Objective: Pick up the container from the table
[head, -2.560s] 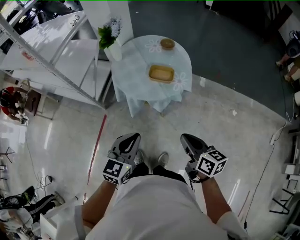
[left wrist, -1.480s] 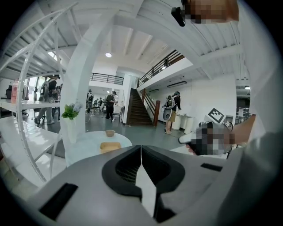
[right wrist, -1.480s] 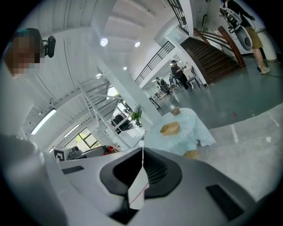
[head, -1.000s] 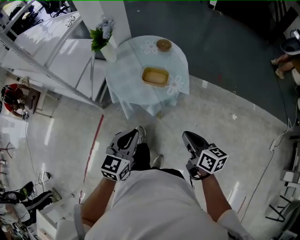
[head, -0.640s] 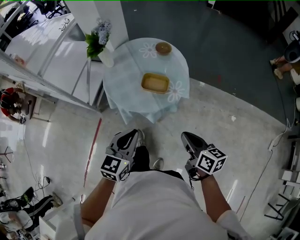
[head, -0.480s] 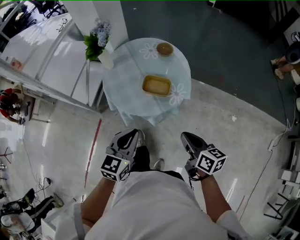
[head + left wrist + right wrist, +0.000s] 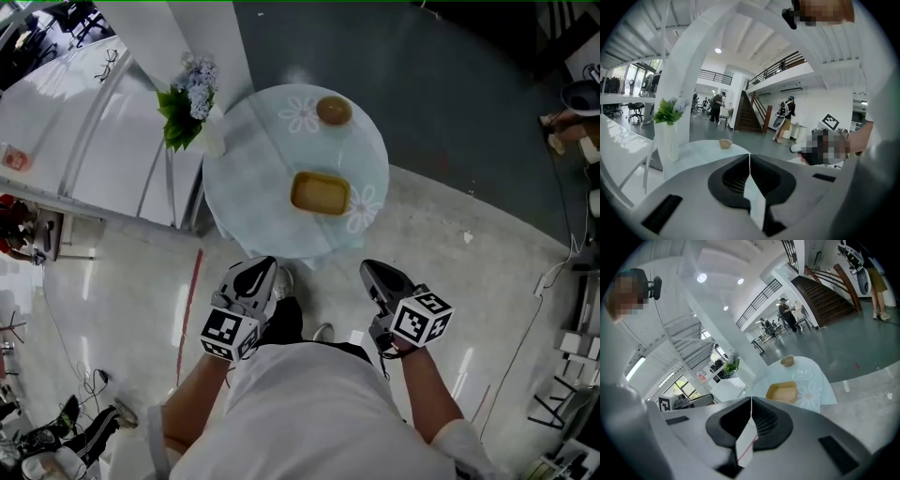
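Note:
A shallow yellow rectangular container sits on a small round table covered with a pale cloth; the right gripper view shows the container ahead on the table. My left gripper and right gripper hang side by side just short of the table's near edge, both shut with nothing between the jaws. In the left gripper view the jaws meet in one line; in the right gripper view they do the same.
A small round brown bowl stands at the table's far side. A white vase with flowers is at the table's left edge, beside a white staircase. Cables lie on the floor at right. People stand in the hall.
The table and container have come closer and lower in the head view as the person walked up. Both grippers kept their pose, shut throughout.

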Demonstrator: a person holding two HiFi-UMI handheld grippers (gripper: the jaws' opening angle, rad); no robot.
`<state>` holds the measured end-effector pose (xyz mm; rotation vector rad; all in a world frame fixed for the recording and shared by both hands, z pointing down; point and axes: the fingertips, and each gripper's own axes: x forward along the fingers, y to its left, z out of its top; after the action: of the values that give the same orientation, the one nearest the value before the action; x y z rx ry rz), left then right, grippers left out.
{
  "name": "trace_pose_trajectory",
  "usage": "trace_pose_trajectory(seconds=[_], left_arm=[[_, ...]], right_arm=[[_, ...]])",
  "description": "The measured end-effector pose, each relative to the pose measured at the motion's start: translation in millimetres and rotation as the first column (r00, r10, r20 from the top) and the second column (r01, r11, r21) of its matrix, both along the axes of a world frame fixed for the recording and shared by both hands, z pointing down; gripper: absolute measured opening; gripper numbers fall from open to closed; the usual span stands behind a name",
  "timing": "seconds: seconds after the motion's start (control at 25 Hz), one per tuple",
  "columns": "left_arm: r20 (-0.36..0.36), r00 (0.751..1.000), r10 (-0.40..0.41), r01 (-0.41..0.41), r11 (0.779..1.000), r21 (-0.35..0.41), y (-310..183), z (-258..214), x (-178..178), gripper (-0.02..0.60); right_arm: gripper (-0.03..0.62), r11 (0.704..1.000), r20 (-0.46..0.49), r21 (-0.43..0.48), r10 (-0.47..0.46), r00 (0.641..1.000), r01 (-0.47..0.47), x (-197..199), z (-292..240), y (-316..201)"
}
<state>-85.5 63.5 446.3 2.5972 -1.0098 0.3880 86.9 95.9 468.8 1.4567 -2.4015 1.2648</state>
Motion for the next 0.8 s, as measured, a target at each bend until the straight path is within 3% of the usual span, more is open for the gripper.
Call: trace_pose_trajectory(seconds=[0.8], left_arm=[[-0.039,0.995,0.093,-0.094,0.995,-0.038,-124.0,15.4,-39.4,0.021]], right_arm=[[0.023,0.997,-0.045,-0.031,0.067,0.997,-0.069,-51.6,3.5,-117.9]])
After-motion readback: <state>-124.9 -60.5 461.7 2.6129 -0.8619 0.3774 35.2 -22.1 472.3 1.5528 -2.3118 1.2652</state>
